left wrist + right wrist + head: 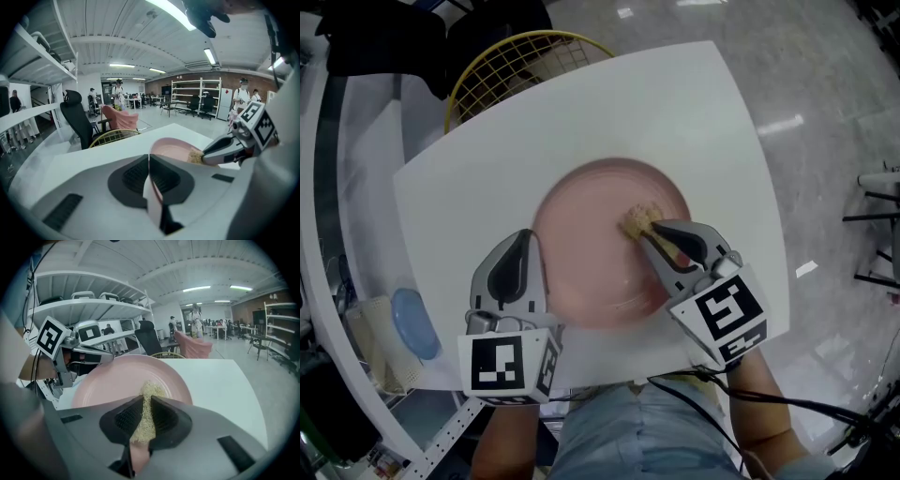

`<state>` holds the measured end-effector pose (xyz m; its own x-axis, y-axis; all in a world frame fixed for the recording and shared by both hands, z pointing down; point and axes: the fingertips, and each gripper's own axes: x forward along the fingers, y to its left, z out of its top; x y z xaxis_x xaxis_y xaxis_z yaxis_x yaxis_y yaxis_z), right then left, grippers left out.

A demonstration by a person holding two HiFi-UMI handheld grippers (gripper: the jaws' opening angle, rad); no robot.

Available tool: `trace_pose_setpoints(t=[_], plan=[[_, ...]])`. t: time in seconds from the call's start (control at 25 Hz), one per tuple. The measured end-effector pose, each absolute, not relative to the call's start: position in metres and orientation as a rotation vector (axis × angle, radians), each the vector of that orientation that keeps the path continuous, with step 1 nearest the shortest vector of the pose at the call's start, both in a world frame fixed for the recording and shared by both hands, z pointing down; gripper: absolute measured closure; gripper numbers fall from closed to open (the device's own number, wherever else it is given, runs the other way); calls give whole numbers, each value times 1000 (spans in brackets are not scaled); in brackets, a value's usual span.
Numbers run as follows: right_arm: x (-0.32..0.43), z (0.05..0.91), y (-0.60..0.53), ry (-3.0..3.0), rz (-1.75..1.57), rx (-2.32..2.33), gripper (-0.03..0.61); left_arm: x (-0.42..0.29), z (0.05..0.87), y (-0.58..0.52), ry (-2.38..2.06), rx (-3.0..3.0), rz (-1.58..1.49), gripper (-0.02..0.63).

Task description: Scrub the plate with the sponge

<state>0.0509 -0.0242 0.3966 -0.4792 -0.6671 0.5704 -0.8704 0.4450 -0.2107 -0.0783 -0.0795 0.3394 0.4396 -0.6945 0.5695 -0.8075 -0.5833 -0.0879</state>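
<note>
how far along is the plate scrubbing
Done: left tongs grip the rim of the pink plate, right tongs grip the sponge. In hand: the sponge sits on the plate's inner face. Left: the scrubbing itself; no suds or cleaned patch shows how much is covered.

Three cameras, one pink plate [581, 234] shared.
Your head camera looks steeply down on the white desk [694, 122] from close above. The camera on your left tool [149, 158] looks low across the desk, past its own jaws, to the plate and your right tool [206, 156]; the one on your right tool faces back over the same plate toward the left tool.
</note>
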Motion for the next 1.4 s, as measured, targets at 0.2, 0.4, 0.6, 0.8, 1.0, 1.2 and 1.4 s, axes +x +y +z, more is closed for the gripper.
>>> trace_pose_setpoints(t=[0.2, 0.4, 0.6, 0.8, 1.0, 1.2, 1.4], plan=[[39, 386, -47, -2321, 629, 1280, 523, -76, 338, -82, -1311, 2474, 818, 594], [16, 376, -57, -2368, 587, 1220, 523, -75, 338, -84, -1303, 2438, 797, 594], [-7, 368, -52, -2425, 579, 1138, 523, -77, 339, -86, -1307, 2425, 786, 594], [-23, 368, -35, -2458, 600, 1060, 523, -80, 342, -88, -1314, 2434, 789, 594], [-30, 377, -15, -2467, 644, 1012, 523, -86, 347, -93, -1321, 2461, 803, 594], [-17, 390, -1, -2426, 674, 1037, 523, -88, 355, -97, -1310, 2468, 821, 594], [5, 401, 3, -2349, 694, 1132, 523, -89, 364, -98, -1297, 2474, 842, 594]])
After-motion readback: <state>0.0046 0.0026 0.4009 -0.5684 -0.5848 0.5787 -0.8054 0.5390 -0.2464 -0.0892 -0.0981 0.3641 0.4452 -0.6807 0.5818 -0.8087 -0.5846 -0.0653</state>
